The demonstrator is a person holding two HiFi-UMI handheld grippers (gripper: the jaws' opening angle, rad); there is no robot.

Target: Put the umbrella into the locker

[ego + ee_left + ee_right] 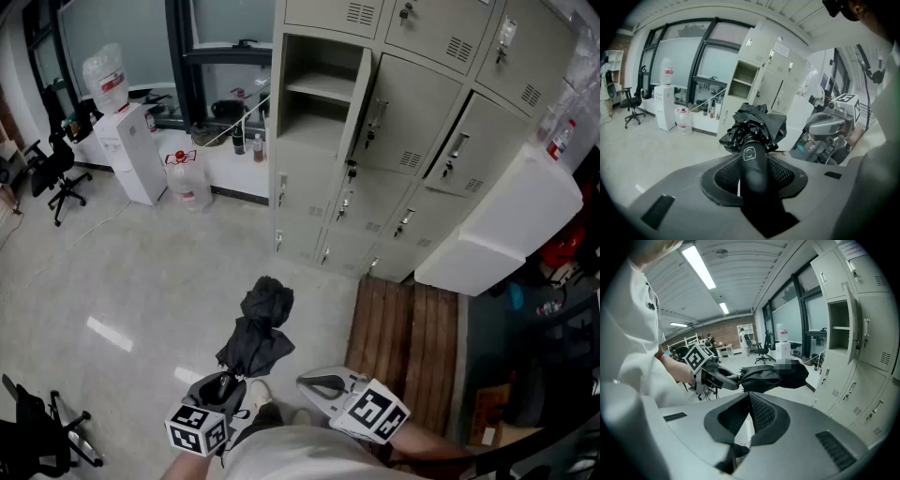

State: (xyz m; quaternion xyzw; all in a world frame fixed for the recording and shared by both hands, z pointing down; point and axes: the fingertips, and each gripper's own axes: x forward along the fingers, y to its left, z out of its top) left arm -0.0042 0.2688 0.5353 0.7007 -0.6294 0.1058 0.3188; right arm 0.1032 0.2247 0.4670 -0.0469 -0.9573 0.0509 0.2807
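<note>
A folded black umbrella [258, 328] points out over the floor toward the lockers, and my left gripper [225, 384] is shut on its handle. In the left gripper view the handle [752, 161] lies between the two pads, with the bunched canopy [757, 123] just beyond. The grey locker bank [412, 141] has one open compartment [319, 94] with a shelf, its door [356, 103] swung out to the right. My right gripper [316, 382] hangs beside the left one, shut and holding nothing. In the right gripper view its pads [759, 411] meet at the tip, with the umbrella [773, 376] ahead.
A white water dispenser [131, 150] and a water jug [185, 178] stand by the window at the left. An office chair [56, 173] is at the far left. A wooden slatted bench [403, 337] and a white box [497, 225] lie at the right.
</note>
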